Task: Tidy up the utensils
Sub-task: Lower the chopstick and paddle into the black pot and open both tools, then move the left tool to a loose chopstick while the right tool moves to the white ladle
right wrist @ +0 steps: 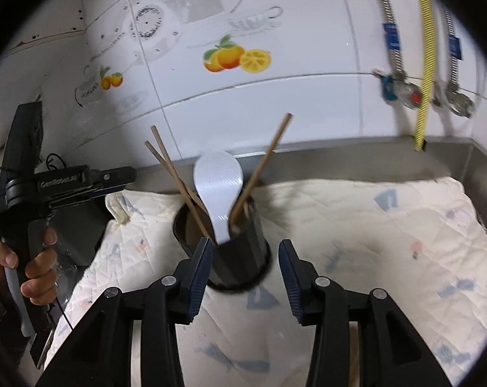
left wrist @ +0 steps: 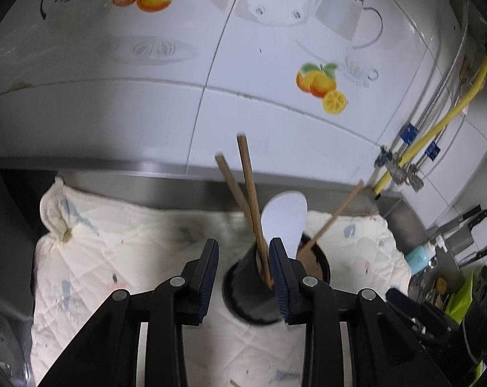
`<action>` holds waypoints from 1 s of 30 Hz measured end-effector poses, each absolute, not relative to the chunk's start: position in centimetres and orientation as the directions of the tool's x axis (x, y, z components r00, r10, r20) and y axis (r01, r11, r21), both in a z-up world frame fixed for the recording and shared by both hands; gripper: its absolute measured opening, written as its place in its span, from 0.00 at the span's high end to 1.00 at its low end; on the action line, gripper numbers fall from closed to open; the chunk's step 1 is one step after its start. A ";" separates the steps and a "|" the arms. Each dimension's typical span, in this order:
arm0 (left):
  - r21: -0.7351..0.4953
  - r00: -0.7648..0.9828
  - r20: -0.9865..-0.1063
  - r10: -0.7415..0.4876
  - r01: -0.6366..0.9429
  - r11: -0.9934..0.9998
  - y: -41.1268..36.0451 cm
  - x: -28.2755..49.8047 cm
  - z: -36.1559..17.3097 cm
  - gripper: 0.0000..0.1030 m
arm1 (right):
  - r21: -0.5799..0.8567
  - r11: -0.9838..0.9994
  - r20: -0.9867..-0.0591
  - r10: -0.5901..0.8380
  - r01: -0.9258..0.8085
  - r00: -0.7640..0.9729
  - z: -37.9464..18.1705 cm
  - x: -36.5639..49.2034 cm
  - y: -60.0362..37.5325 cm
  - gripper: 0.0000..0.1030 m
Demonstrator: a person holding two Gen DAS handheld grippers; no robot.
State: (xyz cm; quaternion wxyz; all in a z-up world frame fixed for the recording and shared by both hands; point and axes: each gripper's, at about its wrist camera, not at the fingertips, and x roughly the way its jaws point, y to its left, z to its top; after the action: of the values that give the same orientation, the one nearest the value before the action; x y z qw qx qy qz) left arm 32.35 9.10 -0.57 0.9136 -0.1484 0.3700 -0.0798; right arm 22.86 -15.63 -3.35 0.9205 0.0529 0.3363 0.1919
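Note:
A black utensil holder (left wrist: 249, 293) (right wrist: 240, 254) stands on a cream quilted cloth (left wrist: 120, 251) (right wrist: 372, 225). It holds three wooden chopsticks (left wrist: 251, 206) (right wrist: 175, 174) and a white rice paddle (left wrist: 285, 219) (right wrist: 217, 183). My left gripper (left wrist: 245, 277) is open, its fingers on either side of the holder, close above it. My right gripper (right wrist: 245, 267) is open around the holder from the other side. The left gripper also shows at the left of the right wrist view (right wrist: 114, 177), held by a hand.
White tiled wall with fruit decals (left wrist: 320, 87) (right wrist: 237, 58) is behind. Hoses and valves (right wrist: 421, 64) hang at the right. Knives (left wrist: 469, 225), a blue bottle (left wrist: 419, 256) and clutter stand at the right counter edge. A steel counter rim (right wrist: 372, 151) runs behind the cloth.

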 end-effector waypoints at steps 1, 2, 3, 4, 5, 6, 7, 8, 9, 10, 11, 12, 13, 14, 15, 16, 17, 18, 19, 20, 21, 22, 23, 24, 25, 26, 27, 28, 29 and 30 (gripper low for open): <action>-0.331 0.706 -0.659 -0.259 0.038 0.943 8.9 31.9 -0.8 0.65 | 0.213 0.926 -0.611 0.376 -0.313 0.696 -3.5 22.5 -15.9 0.55; -0.330 0.698 -0.666 -0.263 0.039 0.943 8.8 31.3 -1.1 0.65 | 0.201 0.931 -0.622 0.362 -0.306 0.694 -3.6 22.1 -16.2 0.55; -0.333 0.688 -0.673 -0.270 0.044 0.942 8.6 30.7 -1.5 0.65 | 0.199 0.932 -0.629 0.358 -0.302 0.690 -3.7 21.8 -16.5 0.55; -0.338 0.676 -0.680 -0.284 0.054 0.940 8.4 30.2 -1.9 0.65 | 0.201 0.933 -0.637 0.357 -0.299 0.683 -3.9 21.4 -16.9 0.55; -0.343 0.662 -0.689 -0.296 0.062 0.937 8.3 29.8 -2.2 0.65 | 0.201 0.934 -0.645 0.353 -0.295 0.678 -4.1 21.1 -17.3 0.55; -0.346 0.641 -0.704 -0.306 0.067 0.936 7.9 29.1 -2.9 0.65 | 0.201 0.936 -0.654 0.347 -0.288 0.672 -4.3 20.7 -17.7 0.55; -0.346 0.629 -0.713 -0.309 0.066 0.936 7.7 28.5 -3.5 0.65 | 0.204 0.937 -0.660 0.346 -0.284 0.667 -4.6 20.3 -18.0 0.55; -0.343 0.616 -0.725 -0.306 0.062 0.937 7.4 27.9 -4.1 0.65 | 0.208 0.937 -0.664 0.347 -0.282 0.663 -4.9 19.8 -18.4 0.55; -0.342 0.603 -0.736 -0.307 0.060 0.938 7.1 27.2 -4.6 0.65 | 0.209 0.938 -0.668 0.344 -0.277 0.660 -5.0 19.4 -18.7 0.55; -0.344 0.593 -0.744 -0.307 0.053 0.937 6.8 26.7 -5.2 0.65 | 0.209 0.940 -0.674 0.339 -0.271 0.656 -5.3 18.9 -19.0 0.55; -0.350 0.581 -0.754 -0.307 0.041 0.936 6.6 26.1 -5.8 0.65 | 0.211 0.941 -0.679 0.337 -0.267 0.653 -5.5 18.5 -19.3 0.55; -0.358 0.569 -0.760 -0.312 0.034 0.933 6.4 25.6 -6.3 0.65 | 0.215 0.941 -0.683 0.337 -0.263 0.648 -5.8 18.1 -19.5 0.55; -0.360 0.559 -0.768 -0.312 0.025 0.933 6.1 25.2 -6.9 0.65 | 0.220 0.941 -0.687 0.338 -0.259 0.644 -6.0 17.7 -19.8 0.55; -0.358 0.548 -0.778 -0.307 0.015 0.934 5.8 24.7 -7.4 0.65 | 0.223 0.941 -0.692 0.337 -0.255 0.639 -6.2 17.3 -19.9 0.55; -0.352 0.536 -0.788 -0.301 0.008 0.936 5.5 24.3 -8.0 0.65 | 0.225 0.941 -0.695 0.337 -0.252 0.636 -6.4 17.1 -20.1 0.55; -0.346 0.526 -0.798 -0.294 0.000 0.938 5.2 24.0 -8.5 0.66 | 0.231 0.941 -0.696 0.339 -0.249 0.633 -6.6 16.8 -20.2 0.55; -0.345 0.515 -0.806 -0.291 -0.011 0.939 5.2 23.8 -9.0 0.66 | 0.238 0.940 -0.698 0.341 -0.246 0.629 -6.7 16.5 -20.3 0.55; -0.353 0.494 -0.818 -0.295 -0.026 0.935 4.9 23.4 -9.8 0.66 | 0.242 0.939 -0.699 0.343 -0.244 0.627 -6.8 16.3 -20.4 0.55; -0.356 0.481 -0.825 -0.296 -0.037 0.934 4.8 23.3 -10.3 0.66 | 0.244 0.939 -0.700 0.344 -0.243 0.626 -6.9 16.0 -20.5 0.55; -0.350 0.470 -0.834 -0.288 -0.048 0.935 4.6 23.1 -10.9 0.66 | 0.246 0.939 -0.699 0.345 -0.242 0.626 -7.0 15.7 -20.5 0.55; -0.345 0.459 -0.843 -0.282 -0.057 0.937 4.4 22.9 -11.4 0.66 | 0.249 0.938 -0.699 0.346 -0.242 0.625 -7.0 15.6 -20.6 0.55; -0.346 0.447 -0.848 -0.284 -0.062 0.936 4.3 22.9 -11.8 0.66 | 0.251 0.937 -0.699 0.349 -0.243 0.624 -7.1 15.4 -20.6 0.55; -0.350 0.433 -0.854 -0.287 -0.071 0.934 4.1 22.8 -12.3 0.66 | 0.251 0.937 -0.700 0.348 -0.242 0.623 -7.2 15.1 -20.7 0.55; -0.352 0.418 -0.862 -0.288 -0.083 0.932 3.9 22.7 -12.8 0.66 | 0.251 0.937 -0.701 0.348 -0.241 0.622 -7.3 14.9 -20.7 0.55; -0.353 0.407 -0.867 -0.289 -0.092 0.931 3.8 22.8 -13.2 0.66 | 0.256 0.936 -0.703 0.351 -0.240 0.618 -7.4 14.8 -20.7 0.55; -0.355 0.389 -0.875 -0.289 -0.107 0.929 3.6 22.9 -13.8 0.66 | 0.263 0.935 -0.704 0.355 -0.239 0.615 -7.5 14.7 -20.8 0.55; -0.361 0.372 -0.880 -0.295 -0.122 0.924 3.5 22.9 -14.4 0.66 | 0.269 0.933 -0.705 0.359 -0.237 0.612 -7.7 14.6 -20.8 0.55; -0.370 0.356 -0.884 -0.303 -0.136 0.919 3.5 23.0 -15.0 0.66 | 0.274 0.932 -0.707 0.362 -0.237 0.607 -7.8 14.5 -20.8 0.55; -0.378 0.339 -0.888 -0.311 -0.150 0.914 3.5 23.2 -15.5 0.68 | 0.276 0.932 -0.709 0.364 -0.236 0.604 -7.9 14.5 -20.8 0.55; -0.383 0.327 -0.890 -0.318 -0.159 0.910 3.5 23.3 -15.9 0.68 | 0.276 0.932 -0.711 0.363 -0.235 0.602 -8.0 14.4 -20.8 0.55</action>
State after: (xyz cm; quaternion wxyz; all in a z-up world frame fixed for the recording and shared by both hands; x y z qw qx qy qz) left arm 23.35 3.49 -15.94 0.7882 -0.2061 0.5778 -0.0504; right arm 14.37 -20.77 -8.02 0.8917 0.0773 0.4132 0.1677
